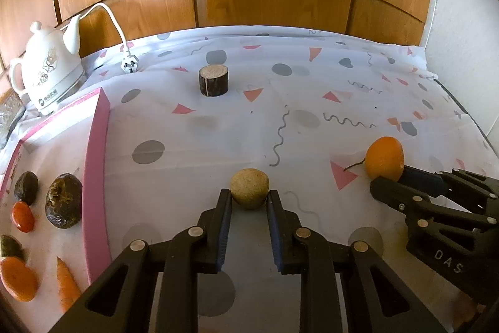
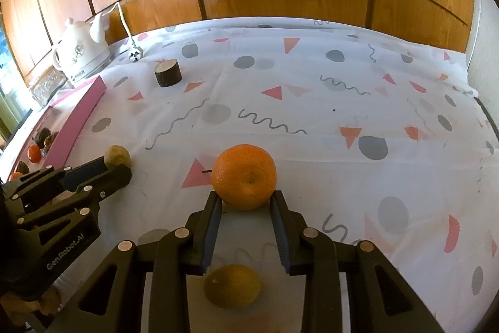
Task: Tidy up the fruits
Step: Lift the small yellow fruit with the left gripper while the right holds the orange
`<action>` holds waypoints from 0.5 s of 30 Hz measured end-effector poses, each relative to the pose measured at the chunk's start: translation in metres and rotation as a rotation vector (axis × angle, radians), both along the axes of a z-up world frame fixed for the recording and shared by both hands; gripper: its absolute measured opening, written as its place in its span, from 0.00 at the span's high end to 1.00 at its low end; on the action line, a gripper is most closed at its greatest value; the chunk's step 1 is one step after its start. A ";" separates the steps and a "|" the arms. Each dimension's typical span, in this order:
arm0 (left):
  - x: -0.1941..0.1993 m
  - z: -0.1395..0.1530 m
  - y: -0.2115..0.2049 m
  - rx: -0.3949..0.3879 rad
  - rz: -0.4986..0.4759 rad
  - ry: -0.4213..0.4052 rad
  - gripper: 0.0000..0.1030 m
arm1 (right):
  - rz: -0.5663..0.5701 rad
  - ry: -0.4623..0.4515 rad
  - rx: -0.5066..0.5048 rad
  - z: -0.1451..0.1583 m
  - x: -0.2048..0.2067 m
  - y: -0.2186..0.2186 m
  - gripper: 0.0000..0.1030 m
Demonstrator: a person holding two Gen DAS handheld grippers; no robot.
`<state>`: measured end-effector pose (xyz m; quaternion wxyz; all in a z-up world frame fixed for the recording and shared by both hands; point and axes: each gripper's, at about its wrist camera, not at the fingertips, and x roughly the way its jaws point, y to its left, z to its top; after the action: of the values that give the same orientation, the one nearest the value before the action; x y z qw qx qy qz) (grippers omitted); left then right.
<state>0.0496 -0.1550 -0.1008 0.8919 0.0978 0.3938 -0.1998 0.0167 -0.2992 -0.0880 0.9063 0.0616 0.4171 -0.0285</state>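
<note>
Both grippers on fruit, bench cloth under.
Left gripper pinches rough tan ball; right gripper pinches dimpled round orange; pink-rimmed tray left.

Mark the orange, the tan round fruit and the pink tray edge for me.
orange (image 2: 244, 177): right wrist view, middle of its peel.
tan round fruit (image 1: 249, 188): left wrist view, centre of its front.
pink tray (image 1: 95, 164): left wrist view, on its right rim.

The left picture edge is cutting off the dark fruit and tangerine in the pink tray
</note>
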 end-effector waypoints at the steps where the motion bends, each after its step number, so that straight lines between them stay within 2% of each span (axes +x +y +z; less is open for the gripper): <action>1: 0.000 0.000 0.000 0.004 -0.002 -0.002 0.78 | 0.001 0.000 -0.010 0.000 0.000 0.001 0.68; 15: -0.018 0.015 0.000 -0.015 -0.046 -0.025 0.78 | 0.004 -0.016 -0.014 -0.002 -0.002 0.001 0.68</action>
<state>0.0314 -0.1553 -0.0854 0.8927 0.1024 0.3785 -0.2219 0.0147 -0.2985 -0.0899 0.9101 0.0545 0.4097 -0.0290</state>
